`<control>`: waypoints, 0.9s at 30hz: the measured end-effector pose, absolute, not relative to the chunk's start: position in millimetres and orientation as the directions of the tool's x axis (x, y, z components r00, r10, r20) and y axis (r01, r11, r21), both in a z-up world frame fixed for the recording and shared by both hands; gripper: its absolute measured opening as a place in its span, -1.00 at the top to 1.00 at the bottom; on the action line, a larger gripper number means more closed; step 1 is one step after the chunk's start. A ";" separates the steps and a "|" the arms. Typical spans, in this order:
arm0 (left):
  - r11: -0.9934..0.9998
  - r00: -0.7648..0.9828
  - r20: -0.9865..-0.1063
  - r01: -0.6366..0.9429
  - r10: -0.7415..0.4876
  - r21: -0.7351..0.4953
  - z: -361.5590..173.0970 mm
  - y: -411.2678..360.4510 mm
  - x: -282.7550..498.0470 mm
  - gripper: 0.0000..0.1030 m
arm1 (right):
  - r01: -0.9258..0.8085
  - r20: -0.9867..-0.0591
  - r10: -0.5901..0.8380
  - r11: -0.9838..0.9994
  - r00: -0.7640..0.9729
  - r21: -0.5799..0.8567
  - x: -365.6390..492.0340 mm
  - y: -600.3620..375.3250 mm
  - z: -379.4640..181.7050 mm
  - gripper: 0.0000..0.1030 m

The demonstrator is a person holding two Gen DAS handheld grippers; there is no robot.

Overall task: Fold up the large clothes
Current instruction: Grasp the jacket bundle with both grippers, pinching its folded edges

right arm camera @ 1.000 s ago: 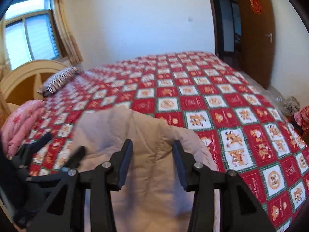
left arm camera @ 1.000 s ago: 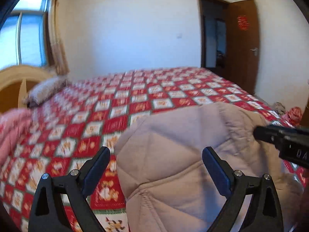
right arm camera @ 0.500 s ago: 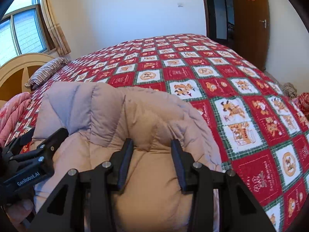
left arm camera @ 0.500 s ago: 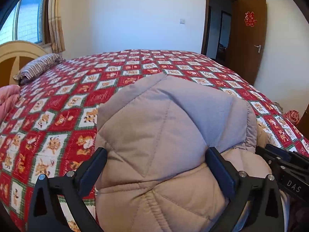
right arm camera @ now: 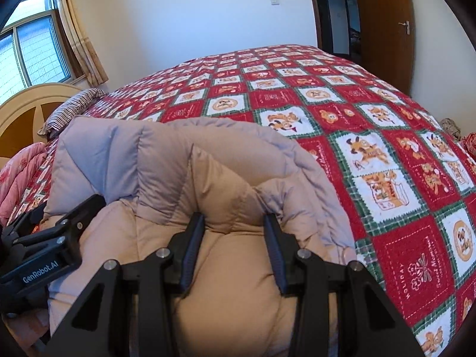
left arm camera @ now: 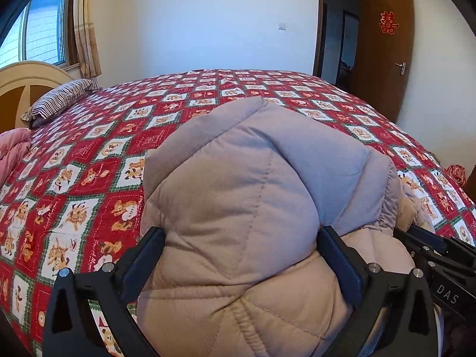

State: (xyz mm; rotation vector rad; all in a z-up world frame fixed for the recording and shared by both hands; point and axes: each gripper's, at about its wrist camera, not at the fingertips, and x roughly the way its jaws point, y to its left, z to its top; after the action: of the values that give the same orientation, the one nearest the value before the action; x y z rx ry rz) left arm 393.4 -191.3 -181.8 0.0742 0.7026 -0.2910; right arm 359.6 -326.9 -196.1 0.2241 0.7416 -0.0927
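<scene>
A puffy quilted beige jacket (left arm camera: pixel 253 178) lies bunched on the near side of the red patterned bed (left arm camera: pixel 104 148). My left gripper (left arm camera: pixel 241 233) stands wide open, and the jacket's padded bulk swells up between its fingers. In the right wrist view the jacket (right arm camera: pixel 178 163) is folded over itself. My right gripper (right arm camera: pixel 233 218) is shut on a thick fold of it, the fabric bulging between the pads. The right gripper (left arm camera: pixel 431 253) shows at the left view's right edge, and the left gripper (right arm camera: pixel 59 232) at the right view's left edge. The jacket's near part is hidden under the grippers.
A striped pillow (left arm camera: pixel 62 98) and a pink quilt (left arm camera: pixel 12 148) lie at the bed's left end by the wooden headboard (left arm camera: pixel 17 83). A brown door (left arm camera: pixel 383 74) stands open at the far right. Red and grey things (left arm camera: pixel 456 172) lie beside the bed on the right.
Both grippers have come down toward the bed with the jacket, which now fills more of each view and rests on the cover. The right grip is unchanged.
</scene>
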 end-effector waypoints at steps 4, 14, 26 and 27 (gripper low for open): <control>0.958 0.714 -0.660 0.287 -0.233 -0.029 -184.9 -193.3 396.6 -0.99 | 0.165 -0.691 -0.007 0.973 0.723 0.162 363.5 -326.8 -199.9 0.14; 0.959 0.696 -0.684 0.283 -0.219 -0.020 -191.7 -197.4 403.5 -0.99 | 0.176 -0.718 -0.037 0.977 0.695 0.121 371.7 -323.8 -206.7 0.13; 0.958 0.684 -0.694 0.284 -0.222 -0.027 -190.7 -197.0 403.9 -0.99 | 0.176 -0.706 -0.037 0.976 0.708 0.125 371.5 -325.8 -211.3 0.13; 0.957 0.673 -0.701 0.288 -0.235 -0.044 -188.6 -193.7 402.9 -0.99 | 0.174 -0.702 -0.034 0.976 0.711 0.130 370.6 -326.5 -211.6 0.13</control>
State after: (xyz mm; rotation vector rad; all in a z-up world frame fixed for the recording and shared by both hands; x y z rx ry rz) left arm 402.9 -193.7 -188.6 0.0727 0.7782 -0.2947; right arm 370.6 -326.5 -211.6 0.1921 0.7719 -0.1158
